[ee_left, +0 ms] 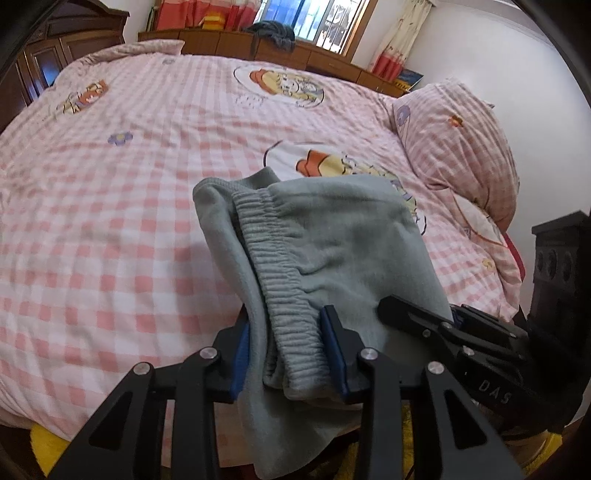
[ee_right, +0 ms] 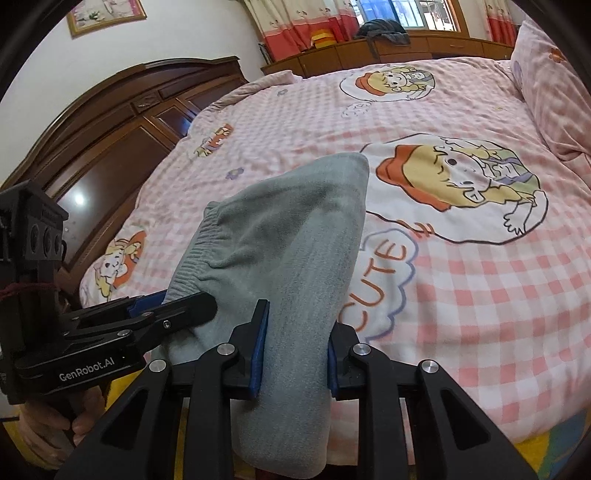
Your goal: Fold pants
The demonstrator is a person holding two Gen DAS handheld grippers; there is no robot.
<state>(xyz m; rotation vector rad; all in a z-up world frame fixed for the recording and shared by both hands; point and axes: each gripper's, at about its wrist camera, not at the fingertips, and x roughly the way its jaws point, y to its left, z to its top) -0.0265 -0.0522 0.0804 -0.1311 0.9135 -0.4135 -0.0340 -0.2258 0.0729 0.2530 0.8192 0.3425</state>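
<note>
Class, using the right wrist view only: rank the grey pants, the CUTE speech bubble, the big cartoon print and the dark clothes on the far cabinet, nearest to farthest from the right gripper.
1. Grey pants, clamped in the right gripper.
2. CUTE speech bubble, just right.
3. Big cartoon print, mid-bed, right.
4. Dark clothes, far cabinet by the window.

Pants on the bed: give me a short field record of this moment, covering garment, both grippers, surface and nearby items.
garment: grey-green pants, elastic waistband visible
left gripper: shut on the waistband end
right gripper: shut on plain fabric beside it
pants state: gripped end raised, far part resting on the bed, loose fabric hanging below the jaws
surface: pink checked bedcover with cartoon prints
nearby: matching pillow at the right in the left wrist view
</note>
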